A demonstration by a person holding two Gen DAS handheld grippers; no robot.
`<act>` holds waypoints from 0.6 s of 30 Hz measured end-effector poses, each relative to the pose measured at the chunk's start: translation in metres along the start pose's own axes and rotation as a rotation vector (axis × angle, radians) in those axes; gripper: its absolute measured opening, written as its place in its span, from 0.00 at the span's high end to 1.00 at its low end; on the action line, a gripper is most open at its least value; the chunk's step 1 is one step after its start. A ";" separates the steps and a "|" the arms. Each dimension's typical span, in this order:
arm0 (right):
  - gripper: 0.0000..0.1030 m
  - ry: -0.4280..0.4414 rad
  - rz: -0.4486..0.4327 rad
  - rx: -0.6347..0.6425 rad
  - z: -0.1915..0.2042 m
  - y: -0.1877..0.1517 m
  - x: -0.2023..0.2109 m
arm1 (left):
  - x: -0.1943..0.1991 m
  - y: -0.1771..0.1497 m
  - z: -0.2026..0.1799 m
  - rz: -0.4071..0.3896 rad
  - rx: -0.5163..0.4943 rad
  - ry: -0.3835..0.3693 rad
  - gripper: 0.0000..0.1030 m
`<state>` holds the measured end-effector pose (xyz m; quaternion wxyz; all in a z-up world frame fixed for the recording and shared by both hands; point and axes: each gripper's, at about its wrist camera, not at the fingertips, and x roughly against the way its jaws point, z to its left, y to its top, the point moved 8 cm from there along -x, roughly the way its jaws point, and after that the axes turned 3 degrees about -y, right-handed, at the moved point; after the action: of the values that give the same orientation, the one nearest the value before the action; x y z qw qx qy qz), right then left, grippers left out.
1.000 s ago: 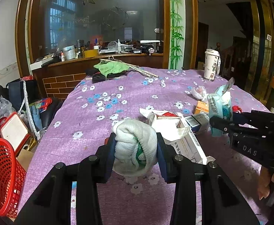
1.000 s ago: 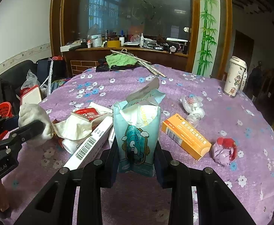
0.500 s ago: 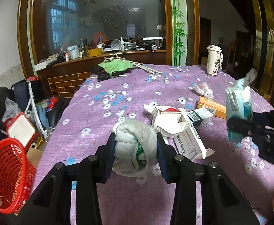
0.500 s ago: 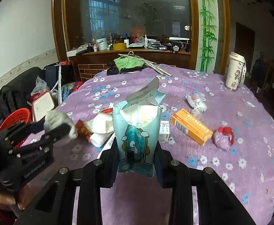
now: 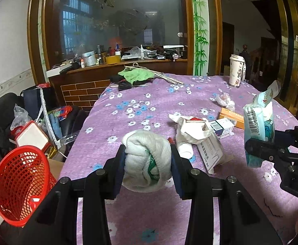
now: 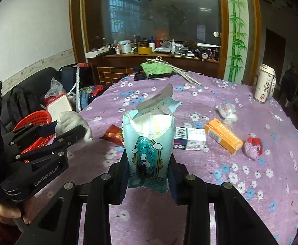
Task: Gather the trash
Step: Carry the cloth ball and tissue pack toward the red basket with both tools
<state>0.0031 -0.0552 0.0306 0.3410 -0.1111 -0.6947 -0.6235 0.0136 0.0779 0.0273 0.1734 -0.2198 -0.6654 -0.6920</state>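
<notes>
My left gripper [image 5: 147,164] is shut on a crumpled white wad with a green patch [image 5: 146,159], held above the purple flowered tablecloth [image 5: 140,110]. From the right wrist view that same wad [image 6: 71,125] shows at the left in the left gripper [image 6: 70,131]. My right gripper [image 6: 149,173] is shut on a torn-open teal snack bag [image 6: 149,143], seen upright; the bag [image 5: 258,124] also shows at the right of the left wrist view. A red mesh basket [image 5: 19,183] stands below the table's left edge.
On the table lie a torn white paper bag [image 5: 191,130], a white box [image 5: 209,152], a blue-and-white box [image 6: 189,138], an orange box [image 6: 222,135], a red wrapper [image 6: 114,135], a pink-red wad [image 6: 253,148], a crumpled plastic piece [image 6: 227,112] and a tall cup [image 6: 264,85]. Bags crowd the floor at left.
Both grippers have drawn back and risen a little with their loads. The red basket now shows more fully at the left, and the teal bag has shifted right in the left wrist view.
</notes>
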 end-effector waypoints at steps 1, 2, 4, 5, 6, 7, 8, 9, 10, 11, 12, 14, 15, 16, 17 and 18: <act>0.65 0.003 0.003 0.004 0.003 0.000 0.000 | 0.002 0.000 0.003 -0.001 0.004 0.003 0.62; 0.65 0.007 0.006 0.007 0.006 0.000 -0.001 | 0.003 0.000 0.006 0.000 0.007 0.006 0.62; 0.65 0.021 0.015 0.010 0.012 0.001 -0.003 | 0.005 -0.001 0.013 0.001 0.018 0.011 0.62; 0.65 0.027 0.020 0.012 0.016 0.001 -0.004 | 0.007 -0.001 0.018 0.000 0.025 0.016 0.62; 0.65 0.031 0.023 0.015 0.019 0.002 -0.005 | 0.008 -0.002 0.023 0.001 0.031 0.020 0.62; 0.65 0.040 0.028 0.020 0.023 0.003 -0.006 | 0.009 -0.002 0.027 0.001 0.038 0.024 0.62; 0.65 0.049 0.033 0.024 0.028 0.004 -0.007 | 0.011 -0.001 0.032 -0.001 0.047 0.028 0.62; 0.65 0.055 0.036 0.027 0.031 0.005 -0.008 | 0.013 -0.002 0.037 -0.003 0.057 0.032 0.62; 0.65 0.062 0.038 0.033 0.035 0.006 -0.009 | 0.014 -0.002 0.041 -0.004 0.063 0.035 0.62; 0.65 0.068 0.039 0.043 0.041 0.008 -0.010 | 0.016 -0.002 0.048 -0.006 0.075 0.042 0.62; 0.65 0.071 0.040 0.051 0.045 0.009 -0.010 | 0.018 -0.002 0.053 -0.010 0.085 0.048 0.62; 0.65 0.078 0.042 0.068 0.055 0.012 -0.012 | 0.021 -0.003 0.064 -0.013 0.099 0.057 0.62; 0.65 0.089 0.044 0.079 0.062 0.015 -0.014 | 0.022 -0.003 0.068 -0.013 0.105 0.062 0.62; 0.65 0.099 0.048 0.085 0.067 0.016 -0.015 | 0.023 -0.004 0.074 -0.014 0.112 0.068 0.62; 0.65 0.108 0.052 0.092 0.073 0.018 -0.017 | 0.025 -0.006 0.081 -0.015 0.120 0.076 0.62; 0.65 0.117 0.055 0.103 0.080 0.020 -0.019 | 0.027 -0.007 0.085 -0.015 0.125 0.083 0.62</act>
<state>0.0023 0.0299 0.0358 0.4035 -0.0760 -0.7012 -0.5829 -0.0062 0.1649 0.0374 0.2091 -0.1746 -0.7011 -0.6589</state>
